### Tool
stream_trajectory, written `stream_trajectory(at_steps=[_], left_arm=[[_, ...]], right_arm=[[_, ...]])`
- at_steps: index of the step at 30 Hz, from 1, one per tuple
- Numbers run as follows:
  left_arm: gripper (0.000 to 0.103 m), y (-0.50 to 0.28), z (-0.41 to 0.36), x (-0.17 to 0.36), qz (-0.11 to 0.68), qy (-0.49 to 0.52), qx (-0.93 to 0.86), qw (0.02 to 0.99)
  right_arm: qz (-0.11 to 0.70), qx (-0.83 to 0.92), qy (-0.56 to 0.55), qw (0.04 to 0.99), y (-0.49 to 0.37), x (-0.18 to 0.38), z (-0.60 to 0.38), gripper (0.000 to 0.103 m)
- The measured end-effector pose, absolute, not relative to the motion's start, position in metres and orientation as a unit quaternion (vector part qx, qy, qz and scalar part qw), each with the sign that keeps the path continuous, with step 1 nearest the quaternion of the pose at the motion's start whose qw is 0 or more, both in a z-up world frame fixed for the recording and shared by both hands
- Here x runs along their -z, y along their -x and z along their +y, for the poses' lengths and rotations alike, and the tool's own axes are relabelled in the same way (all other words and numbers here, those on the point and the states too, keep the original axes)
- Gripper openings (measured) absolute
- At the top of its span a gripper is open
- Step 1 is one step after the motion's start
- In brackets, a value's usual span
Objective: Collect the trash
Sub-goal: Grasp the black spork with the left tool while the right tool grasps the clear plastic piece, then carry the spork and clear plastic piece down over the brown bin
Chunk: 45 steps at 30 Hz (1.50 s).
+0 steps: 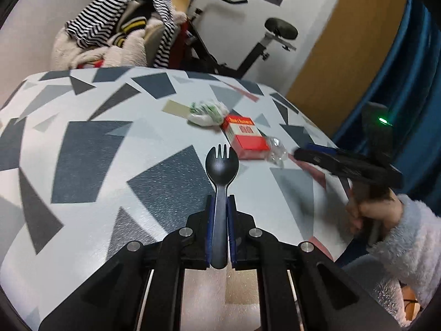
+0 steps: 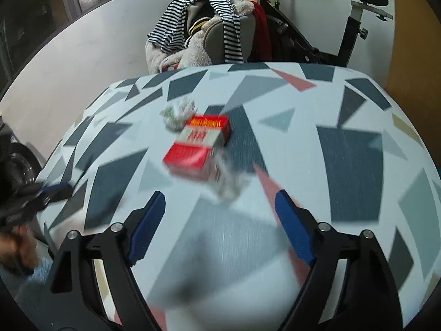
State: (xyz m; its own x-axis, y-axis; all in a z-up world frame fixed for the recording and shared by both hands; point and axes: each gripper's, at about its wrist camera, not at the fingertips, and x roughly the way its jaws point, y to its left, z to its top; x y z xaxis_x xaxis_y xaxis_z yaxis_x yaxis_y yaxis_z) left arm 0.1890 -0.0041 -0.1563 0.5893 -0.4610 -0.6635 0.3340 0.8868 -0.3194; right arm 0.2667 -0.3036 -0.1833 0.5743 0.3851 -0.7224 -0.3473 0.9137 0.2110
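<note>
Left gripper [image 1: 219, 209] clamped on the handle of a black spork [image 1: 221, 165], tines pointing away, held above the tabletop [image 1: 91, 143]. Right gripper [image 2: 220, 215] spread wide, nothing between its pads, poised over the tabletop facing the trash. Toward the far edge: red-and-white box [image 2: 197, 144], clear crumpled wrapper [image 2: 228, 182] touching its near end, white-green wad [image 2: 177, 113] just beyond its far end. Right view blurred.

Red box [image 1: 246, 137] lettering too blurred
</note>
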Motion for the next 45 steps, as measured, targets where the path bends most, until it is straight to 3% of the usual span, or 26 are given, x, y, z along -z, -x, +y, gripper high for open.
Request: stream_trajectory(at_steps=[1, 5, 8, 9, 10, 12, 32, 45], left_arm=[[0.01, -0.186, -0.003, 0.154, 0.392, 0.079, 0.221, 0.89], [0.01, -0.179, 0.005, 0.146, 0.384, 0.073, 0.215, 0.895], [0.01, -0.174, 0.011, 0.141, 0.381, 0.068, 0.21, 0.898], [0.01, -0.172, 0.012, 0.14, 0.379, 0.065, 0.207, 0.899], [0.01, -0.17, 0.013, 0.138, 0.378, 0.063, 0.206, 0.9], [0.01, -0.168, 0.015, 0.135, 0.376, 0.06, 0.202, 0.902], [0.01, -0.095, -0.001, 0.109, 0.359, 0.028, 0.203, 0.911], [0.01, -0.033, -0.001, 0.126, 0.364, 0.032, 0.209, 0.907]], right_arm=[[0.418, -0.207, -0.025, 0.884, -0.281, 0.185, -0.299, 0.069], [0.436, -0.209, -0.083, 0.871, -0.309, 0.189, -0.302, 0.059], [0.455, -0.204, -0.103, 0.861, -0.319, 0.197, -0.301, 0.043], [0.462, -0.203, -0.096, 0.858, -0.321, 0.199, -0.299, 0.028], [0.466, -0.214, -0.089, 0.854, -0.319, 0.2, -0.295, 0.02], [0.457, -0.212, -0.064, 0.861, -0.31, 0.189, -0.29, 0.014], [0.39, -0.265, -0.018, 0.882, -0.192, 0.137, -0.287, 0.012], [0.376, -0.289, -0.008, 0.88, -0.123, 0.13, -0.277, 0.012]])
